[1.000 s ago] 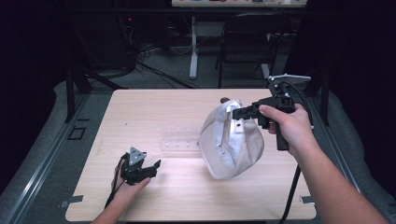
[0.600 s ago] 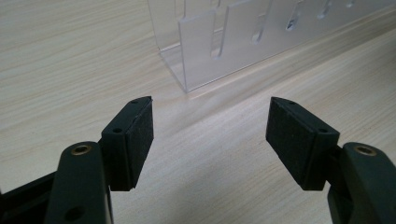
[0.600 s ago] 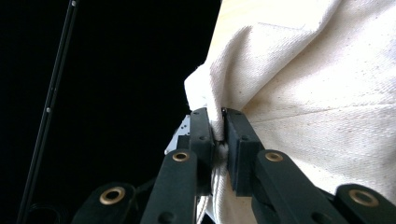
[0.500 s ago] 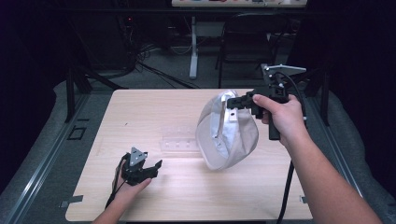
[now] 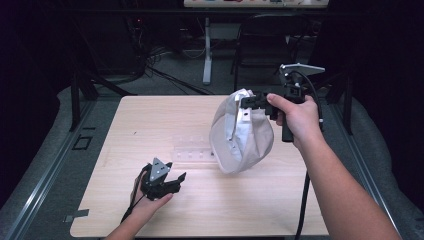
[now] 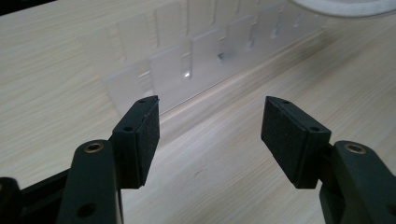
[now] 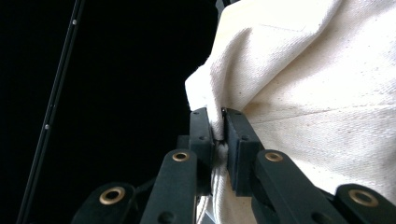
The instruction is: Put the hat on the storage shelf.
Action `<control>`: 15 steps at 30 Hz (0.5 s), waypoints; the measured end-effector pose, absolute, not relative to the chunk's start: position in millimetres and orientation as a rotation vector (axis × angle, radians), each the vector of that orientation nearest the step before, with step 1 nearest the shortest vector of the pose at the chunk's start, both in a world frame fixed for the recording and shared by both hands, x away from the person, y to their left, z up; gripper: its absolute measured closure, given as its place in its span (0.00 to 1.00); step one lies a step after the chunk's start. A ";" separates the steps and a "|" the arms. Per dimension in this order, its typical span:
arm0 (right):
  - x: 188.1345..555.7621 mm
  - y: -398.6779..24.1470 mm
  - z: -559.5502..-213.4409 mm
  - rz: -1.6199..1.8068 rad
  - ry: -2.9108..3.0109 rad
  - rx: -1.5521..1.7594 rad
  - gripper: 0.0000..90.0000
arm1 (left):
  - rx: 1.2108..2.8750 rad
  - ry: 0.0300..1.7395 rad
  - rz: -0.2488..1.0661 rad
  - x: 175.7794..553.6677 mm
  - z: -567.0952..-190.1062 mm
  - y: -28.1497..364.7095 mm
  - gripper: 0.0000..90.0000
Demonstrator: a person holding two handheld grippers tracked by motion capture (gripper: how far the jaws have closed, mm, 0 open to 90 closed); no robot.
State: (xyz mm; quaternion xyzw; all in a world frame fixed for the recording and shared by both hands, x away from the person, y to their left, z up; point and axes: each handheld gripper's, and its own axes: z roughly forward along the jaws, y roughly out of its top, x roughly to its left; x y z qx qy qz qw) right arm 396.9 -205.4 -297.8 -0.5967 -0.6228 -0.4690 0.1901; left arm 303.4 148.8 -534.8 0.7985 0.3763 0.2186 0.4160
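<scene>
White cloth bag [image 5: 242, 132] held up over the table [image 5: 125, 125] — pinched by the right gripper [image 5: 248, 101].
Its jaws clamp a fold of fabric; the left gripper [image 5: 175, 181] rests low near the clear plastic rack [image 5: 192, 149] — jaws spread, holding nothing.

Left gripper [image 6: 210, 121]: jaws spread wide, nothing between them, low over the wood table [image 6: 56, 70]. Clear plastic rack [image 6: 201, 56] lies flat on the table just past the fingertips. Pale rounded edge [image 6: 345, 5] at top right, can't tell what it is.
</scene>
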 end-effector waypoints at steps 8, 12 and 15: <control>403.8 -203.6 -298.0 -1.337 -1.732 -1.697 0.92 | 2.001 0.878 0.517 305.2 -521.1 119.4 0.42; 406.2 -201.9 -298.9 -1.339 -1.726 -1.708 0.92 | 2.003 0.854 0.495 307.3 -515.4 104.0 0.42; 408.2 -199.3 -299.0 -1.340 -1.728 -1.709 0.92 | 2.008 0.831 0.486 307.8 -511.0 90.7 0.42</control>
